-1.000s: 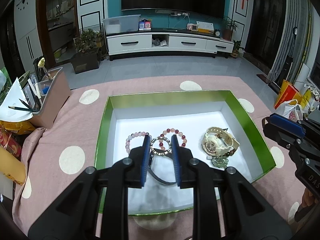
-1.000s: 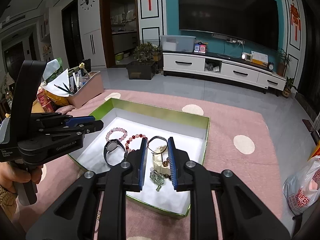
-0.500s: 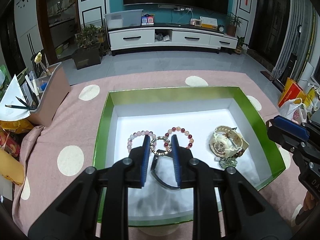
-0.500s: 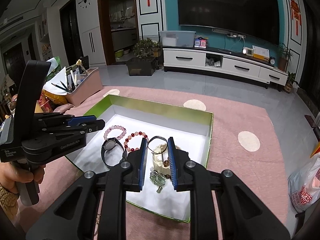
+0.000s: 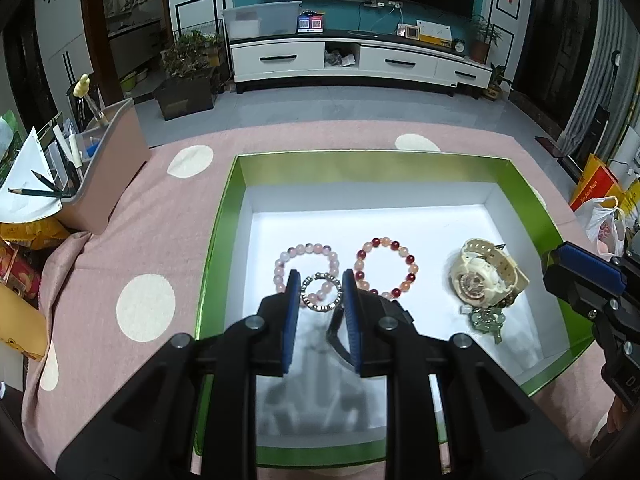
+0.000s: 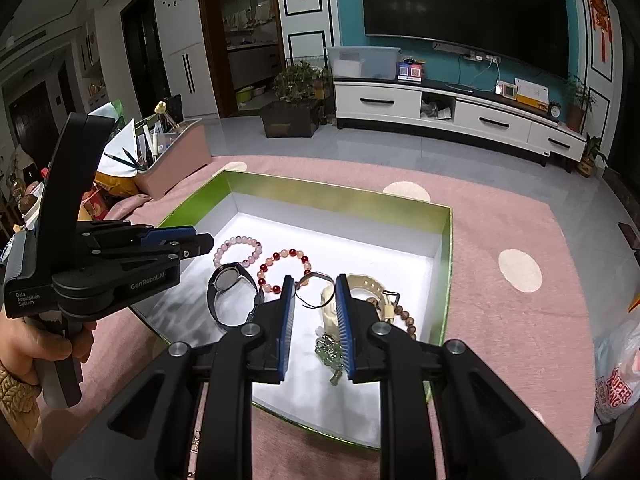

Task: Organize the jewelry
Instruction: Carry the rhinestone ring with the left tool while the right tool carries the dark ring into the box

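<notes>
Green-walled, white-floored, the box (image 5: 224,240) already holds all the jewelry you can see, loosely laid out, so sorting looks barely begun. From the left wrist, your left gripper (image 5: 320,284) tilts down over the black watch (image 5: 336,332), fingers slightly apart, empty; the pale pink bracelet (image 5: 306,250) lies at twelve o'clock. From the right wrist, your right gripper (image 6: 315,292) hangs with fingers narrowly apart, empty, over the cream watch (image 6: 360,282), the jade pendant (image 6: 330,354) at six o'clock.
</notes>
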Demonstrator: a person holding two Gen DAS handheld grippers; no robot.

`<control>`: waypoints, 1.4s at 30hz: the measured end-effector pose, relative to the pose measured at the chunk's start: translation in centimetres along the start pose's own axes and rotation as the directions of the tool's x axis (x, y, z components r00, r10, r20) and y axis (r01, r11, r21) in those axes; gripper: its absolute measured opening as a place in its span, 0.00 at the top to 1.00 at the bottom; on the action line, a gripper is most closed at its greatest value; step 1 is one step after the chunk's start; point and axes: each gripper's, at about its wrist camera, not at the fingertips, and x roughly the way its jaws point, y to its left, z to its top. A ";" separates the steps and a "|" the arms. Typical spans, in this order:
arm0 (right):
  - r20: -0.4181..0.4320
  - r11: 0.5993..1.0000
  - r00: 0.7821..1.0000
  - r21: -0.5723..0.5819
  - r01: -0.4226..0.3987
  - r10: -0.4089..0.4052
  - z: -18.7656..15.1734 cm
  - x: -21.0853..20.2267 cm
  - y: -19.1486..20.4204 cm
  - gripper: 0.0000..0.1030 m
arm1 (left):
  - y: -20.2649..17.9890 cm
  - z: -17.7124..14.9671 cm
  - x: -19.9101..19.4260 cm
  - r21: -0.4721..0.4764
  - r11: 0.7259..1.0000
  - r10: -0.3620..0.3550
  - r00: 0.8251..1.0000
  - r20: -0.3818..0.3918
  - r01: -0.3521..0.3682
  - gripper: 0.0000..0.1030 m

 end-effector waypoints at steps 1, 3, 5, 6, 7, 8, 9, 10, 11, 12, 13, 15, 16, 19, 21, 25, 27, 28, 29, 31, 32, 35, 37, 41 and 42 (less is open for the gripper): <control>-0.003 1.000 1.000 0.000 0.001 -0.001 0.0 0.1 0.0 0.80 | 0.1 -0.1 0.0 -0.001 1.000 0.000 1.000 -0.002 0.000 0.80; -0.008 1.000 1.000 0.002 -0.002 0.002 0.0 0.3 0.0 0.80 | 0.2 -0.1 0.2 -0.001 1.000 0.001 1.000 -0.006 -0.001 0.80; -0.013 1.000 1.000 0.003 -0.003 0.003 0.0 0.5 0.1 0.80 | 0.4 -0.2 0.4 -0.002 1.000 0.003 1.000 -0.010 -0.003 0.80; -0.016 1.000 1.000 0.003 -0.004 0.004 0.0 0.6 0.2 0.80 | 0.4 -0.2 0.4 -0.003 1.000 0.004 1.000 -0.012 -0.004 0.80; -0.018 1.000 1.000 0.002 -0.005 0.005 0.0 0.7 0.2 0.80 | 0.5 -0.2 0.5 -0.004 1.000 0.005 1.000 -0.013 -0.005 0.80; -0.021 1.000 1.000 0.001 -0.006 0.006 0.0 0.9 0.2 0.80 | 0.5 -0.2 0.5 -0.005 1.000 0.005 1.000 -0.015 -0.005 0.80; -0.024 1.000 1.000 -0.001 -0.005 0.005 0.0 1.0 0.3 0.80 | 0.5 -0.2 0.6 -0.006 1.000 0.006 1.000 -0.018 -0.006 0.80; -0.027 1.000 1.000 -0.002 -0.005 0.005 -0.1 1.1 0.3 0.80 | 0.6 -0.3 0.7 -0.006 1.000 0.008 1.000 -0.020 -0.008 0.80; -0.030 1.000 1.000 -0.002 -0.006 0.006 -0.1 1.2 0.3 0.80 | 0.5 -0.3 0.8 -0.005 1.000 0.009 1.000 -0.022 -0.009 0.80; -0.032 1.000 0.999 -0.002 -0.007 0.007 -0.1 1.3 0.3 0.80 | 0.6 -0.4 0.9 -0.005 1.000 0.010 1.000 -0.025 -0.011 0.80; -0.034 1.000 0.999 -0.002 -0.007 0.007 -0.1 1.4 0.3 0.80 | 0.6 -0.4 0.9 -0.004 1.000 0.011 1.000 -0.026 -0.011 0.80; -0.040 1.000 0.999 -0.003 -0.006 0.006 -0.1 1.6 0.4 0.80 | 0.6 -0.5 1.0 -0.001 1.000 0.017 0.999 -0.033 -0.017 0.80; -0.042 1.000 0.999 -0.004 -0.006 0.006 -0.1 1.6 0.4 0.80 | 0.7 -0.4 1.0 -0.002 1.000 0.020 0.999 -0.036 -0.020 0.80; -0.048 1.000 0.999 -0.004 -0.005 0.005 -0.2 1.8 0.4 0.80 | 0.9 -0.5 1.2 -0.003 1.000 0.022 0.999 -0.040 -0.022 0.80; -0.053 1.000 0.999 -0.004 -0.002 0.002 -0.2 2.0 0.4 0.80 | 0.9 -0.6 1.3 -0.002 1.000 0.024 0.999 -0.044 -0.024 0.80; -0.056 1.000 0.998 -0.005 -0.002 0.002 -0.1 2.2 0.5 0.80 | 1.0 -0.6 1.6 -0.001 1.000 0.027 0.998 -0.050 -0.027 0.80; -0.058 1.000 0.998 -0.007 -0.002 0.002 0.0 2.3 0.6 0.80 | 0.9 -0.6 1.6 0.005 1.000 0.028 0.998 -0.054 -0.028 0.80; -0.059 1.000 0.998 -0.008 -0.002 0.002 0.0 2.4 0.6 0.80 | 0.9 -0.7 1.6 0.006 1.000 0.028 0.998 -0.055 -0.028 0.80; -0.061 1.000 0.998 -0.008 -0.001 0.001 0.0 2.4 0.6 0.80 | 0.9 -0.7 1.6 0.006 1.000 0.029 0.998 -0.055 -0.029 0.80; -0.064 1.000 0.998 -0.007 -0.002 0.002 -0.1 2.5 0.6 0.80 | 0.9 -0.7 1.6 0.005 1.000 0.028 0.998 -0.055 -0.028 0.80; -0.066 1.000 0.998 -0.006 -0.003 0.002 -0.1 2.6 0.6 0.80 | 0.9 -0.7 1.6 0.005 1.000 0.029 0.998 -0.056 -0.029 0.80; -0.072 1.000 0.997 -0.003 -0.005 0.005 -0.1 2.8 0.6 0.80 | 0.9 -0.7 1.6 0.011 0.999 0.037 0.998 -0.053 -0.037 0.80; -0.076 1.000 0.997 -0.002 -0.007 0.007 -0.2 2.9 0.6 0.80 | 0.9 -0.8 1.7 0.015 0.999 0.041 0.998 -0.054 -0.040 0.80; -0.083 1.000 0.996 -0.003 -0.009 0.009 -0.2 3.0 0.7 0.80 | 0.8 -0.8 1.7 0.018 0.999 0.048 0.997 -0.057 -0.047 0.80; -0.086 1.000 0.996 -0.004 -0.009 0.009 -0.3 3.1 0.7 0.80 | 0.7 -0.8 1.7 0.020 0.999 0.049 0.997 -0.058 -0.048 0.80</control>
